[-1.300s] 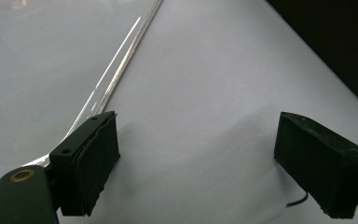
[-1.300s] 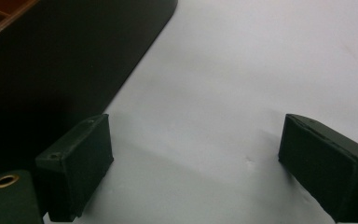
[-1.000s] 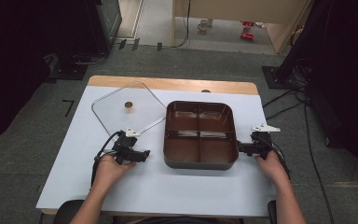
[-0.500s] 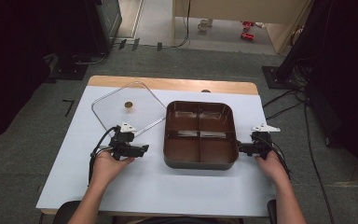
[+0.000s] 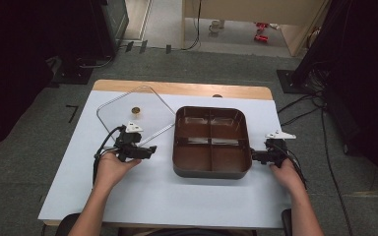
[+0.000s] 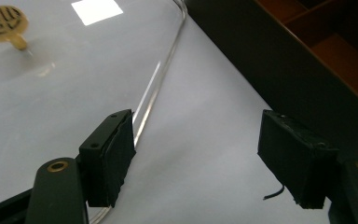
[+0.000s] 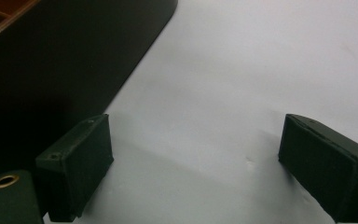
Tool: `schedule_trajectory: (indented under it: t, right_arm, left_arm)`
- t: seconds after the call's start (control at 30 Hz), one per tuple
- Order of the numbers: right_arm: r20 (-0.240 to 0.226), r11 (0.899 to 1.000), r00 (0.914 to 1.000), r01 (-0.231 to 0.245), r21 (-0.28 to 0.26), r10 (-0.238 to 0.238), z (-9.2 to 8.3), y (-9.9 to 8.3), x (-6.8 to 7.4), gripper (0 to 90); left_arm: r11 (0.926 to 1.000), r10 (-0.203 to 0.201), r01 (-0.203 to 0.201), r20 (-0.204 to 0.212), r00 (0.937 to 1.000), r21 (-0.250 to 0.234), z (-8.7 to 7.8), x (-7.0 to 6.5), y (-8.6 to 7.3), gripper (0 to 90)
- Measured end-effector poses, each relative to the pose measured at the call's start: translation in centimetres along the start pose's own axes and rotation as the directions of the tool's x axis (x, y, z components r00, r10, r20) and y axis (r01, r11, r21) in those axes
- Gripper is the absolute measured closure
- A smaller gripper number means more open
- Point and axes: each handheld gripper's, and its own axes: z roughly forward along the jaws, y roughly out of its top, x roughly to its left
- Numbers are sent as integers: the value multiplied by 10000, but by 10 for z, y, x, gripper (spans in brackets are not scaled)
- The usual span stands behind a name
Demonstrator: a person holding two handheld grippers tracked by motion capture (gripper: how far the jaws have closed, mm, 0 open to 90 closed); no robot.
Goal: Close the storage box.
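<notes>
We see left gripper (image 5: 150,149) jaws wide, just been closing slightly, nothing between; clear lid (image 5: 128,110) beside; right gripper (image 5: 254,157) wide, empty, beside tray (image 5: 211,169).

Bright table, dark surroundings, soft close-ups

Both forearms enter from below. The black two-jaw left gripper (image 5: 150,149) has just been closing slightly, nothing between its jaws; the black two-jaw right gripper (image 5: 254,157) stands wide apart, empty.
</notes>
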Motion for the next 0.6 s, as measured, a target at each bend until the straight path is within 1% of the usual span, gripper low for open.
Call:
schedule_trajectory:
  t: [0.1,0.13,0.2,0.3,0.33,0.37,0.4,0.47,0.53,0.6]
  right_arm:
    - [7,10000,10000,7,1,-7,0,0,0,92]
    - [7,10000,10000,7,1,-7,0,0,0,92]
    - [6,10000,10000,12,-2,-12,0,0,0,92]
    - [12,10000,10000,16,1,-16,0,0,0,93]
    - [12,10000,10000,16,1,-16,0,0,0,93]
    - [10,10000,10000,7,0,-7,0,0,0,93]
    - [10,10000,10000,7,0,-7,0,0,0,93]
    - [9,10000,10000,6,2,-6,0,0,0,93]
    - [12,10000,10000,2,4,-2,0,0,0,92]
    - [11,10000,10000,4,2,-4,0,0,0,93]
  left_arm:
    - [10000,-19,19,-143,9999,21,1,8,5,272]
    - [10000,-19,19,-143,9999,21,1,8,5,272]
    - [9999,-107,106,-173,9998,-18,2,12,8,272]
    - [10000,-5,3,-322,9995,-56,5,19,12,273]
    - [10000,-5,3,-322,9995,-56,5,19,12,273]
    - [9999,-67,63,-407,9991,-104,6,24,15,273]
    - [9999,-67,63,-407,9991,-104,6,24,15,273]
    - [9998,-139,131,-497,9987,-167,8,29,20,273]
    - [9998,-117,107,-617,9980,-170,10,34,25,273]
    - [9997,-143,132,-603,9981,-190,10,36,26,274]
